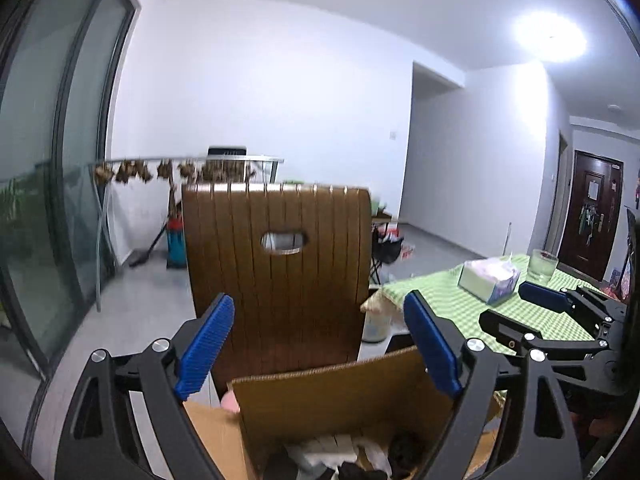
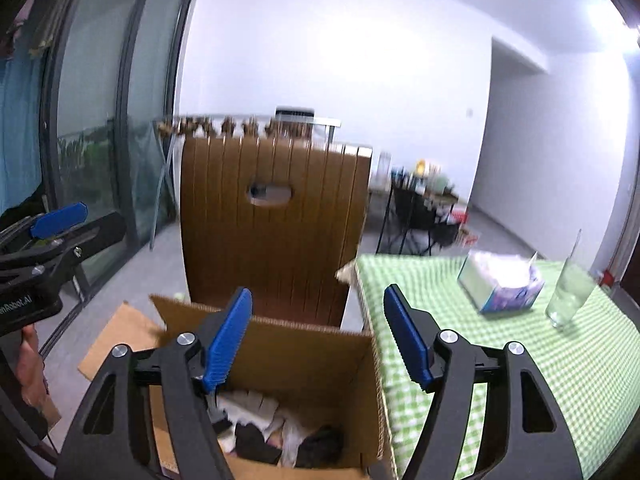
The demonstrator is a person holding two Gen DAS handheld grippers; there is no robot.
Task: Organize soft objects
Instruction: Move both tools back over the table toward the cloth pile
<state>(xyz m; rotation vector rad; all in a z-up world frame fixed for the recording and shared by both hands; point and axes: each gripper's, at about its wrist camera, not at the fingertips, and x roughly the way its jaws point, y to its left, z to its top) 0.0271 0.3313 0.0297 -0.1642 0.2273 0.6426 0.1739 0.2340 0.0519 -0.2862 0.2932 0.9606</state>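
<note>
Apparently between items, the left gripper [image 1: 320,344] and right gripper [image 2: 316,336] hang empty and spread above the cardboard box [image 2: 304,344] of soft things [image 2: 280,432], so the next move calls for finding another piece.

White walls [image 1: 256,92] and a grey floor [image 1: 132,312]; tall dark-framed glass doors [image 1: 52,152] on the left; a brown slatted chair back [image 1: 280,264] with a handle slot stands mid-room; a worktop in a green checked cloth [image 2: 500,344] at right; a dark wooden door [image 1: 592,216] far right; a bright ceiling light [image 1: 550,38].
</note>
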